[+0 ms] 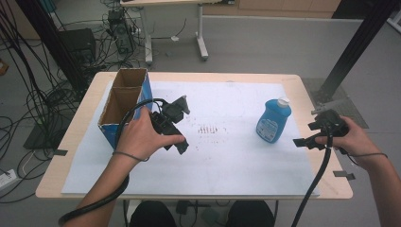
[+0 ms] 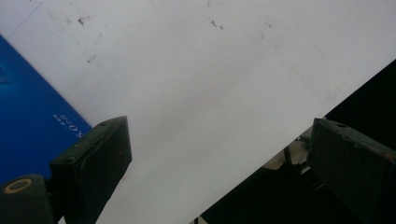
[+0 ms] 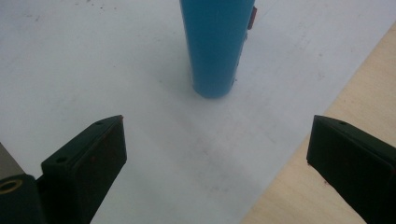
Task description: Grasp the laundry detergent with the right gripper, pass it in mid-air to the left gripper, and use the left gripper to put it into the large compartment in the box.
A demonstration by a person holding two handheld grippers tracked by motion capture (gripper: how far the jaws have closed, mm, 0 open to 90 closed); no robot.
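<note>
A blue bottle [image 1: 273,122] with a white cap stands upright on the white sheet, right of centre. In the right gripper view the blue bottle [image 3: 215,46] rises straight ahead, beyond the wide-apart jaws of my right gripper [image 3: 217,126]. From above, my right gripper [image 1: 306,134] sits open just right of the bottle, apart from it. An open-topped blue cardboard box [image 1: 124,100] stands at the table's left. My left gripper [image 1: 183,125] hovers open beside it, nothing between its jaws. In the left gripper view, my left gripper [image 2: 219,135] frames bare paper, with the blue box wall [image 2: 28,121] at the left.
A white paper sheet [image 1: 227,161] covers most of the wooden table [image 1: 331,187], with small dark marks [image 1: 208,128] at its centre. Cables trail from both grippers over the near edge. On the floor behind are another table, tangled cables and black frame posts.
</note>
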